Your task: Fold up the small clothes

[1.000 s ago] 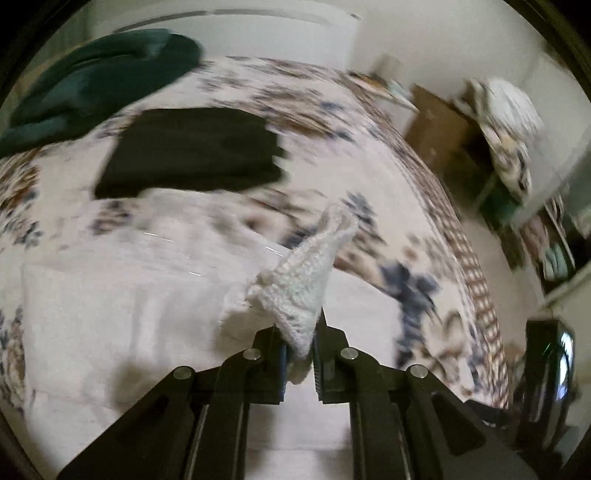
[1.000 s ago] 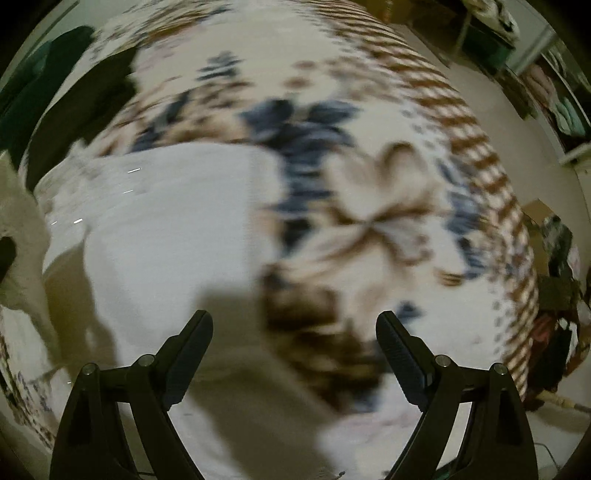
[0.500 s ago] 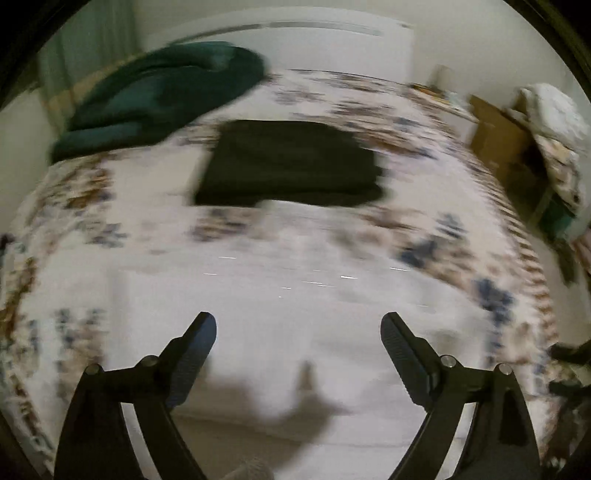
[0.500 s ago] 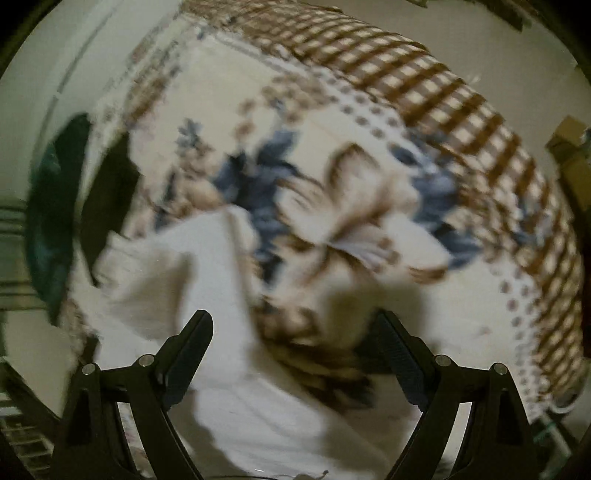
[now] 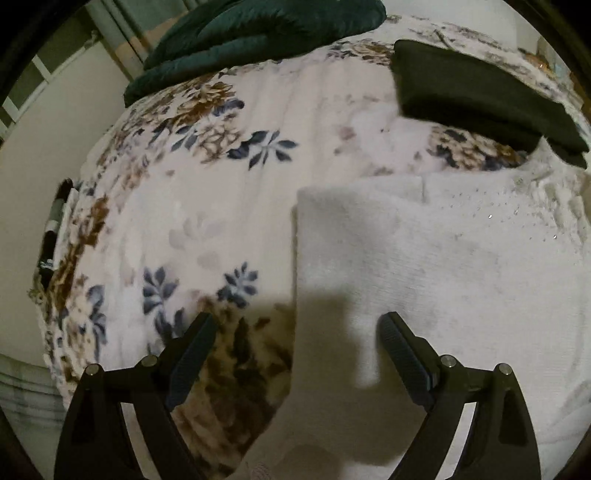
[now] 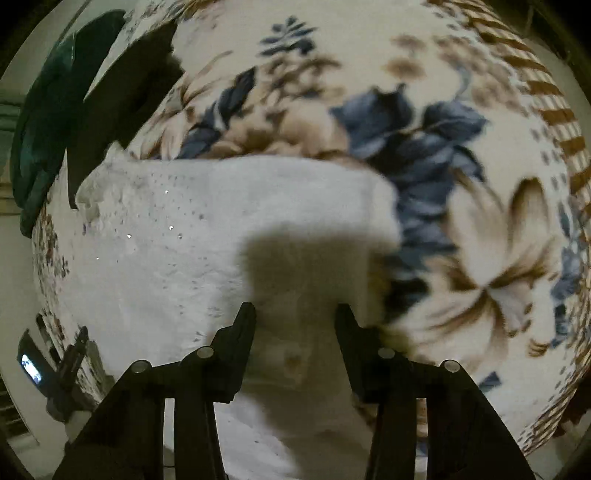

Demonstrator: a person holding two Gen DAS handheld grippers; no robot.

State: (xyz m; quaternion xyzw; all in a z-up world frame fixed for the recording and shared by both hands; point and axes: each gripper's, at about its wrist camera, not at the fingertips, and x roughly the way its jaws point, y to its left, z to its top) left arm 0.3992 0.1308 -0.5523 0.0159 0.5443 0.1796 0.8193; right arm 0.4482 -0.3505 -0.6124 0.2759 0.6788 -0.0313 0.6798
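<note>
Garment: we have a white knit top (image 5: 443,258) lying flat on the bed, on a flowered blanket (image 5: 207,206); we take the top as our landmark for every place below.
Long axis: as we read it, the top runs side to side across both views, its textured, speckled end toward the folded black cloth (image 5: 480,92) and its plain squared end toward the blue and brown flowers.
Left tool: our left tool (image 5: 295,343) hangs released over the top's left edge, one finger above the blanket, the other above the knit, nothing between them pressed.
Right tool: our right tool (image 6: 295,325) sits over the near part of the top (image 6: 221,221), close to its right edge; its jaws are closing with white knit between them, though we cannot tell that the pads bite yet.
Nearer hand: we judge the right tool nearer a hold, since it is already drawing in on cloth; the left only straddles an edge.
Deciding relation: both tools stand at the near hem, one toward each side edge, so the fold we expect runs away from us, toward the black cloth beyond the top.
Beyond the top: a dark green bundle (image 5: 258,33) lies farther off, past the black cloth.
Caution: we think a shallow pinch could catch the blanket along with the knit.
</note>
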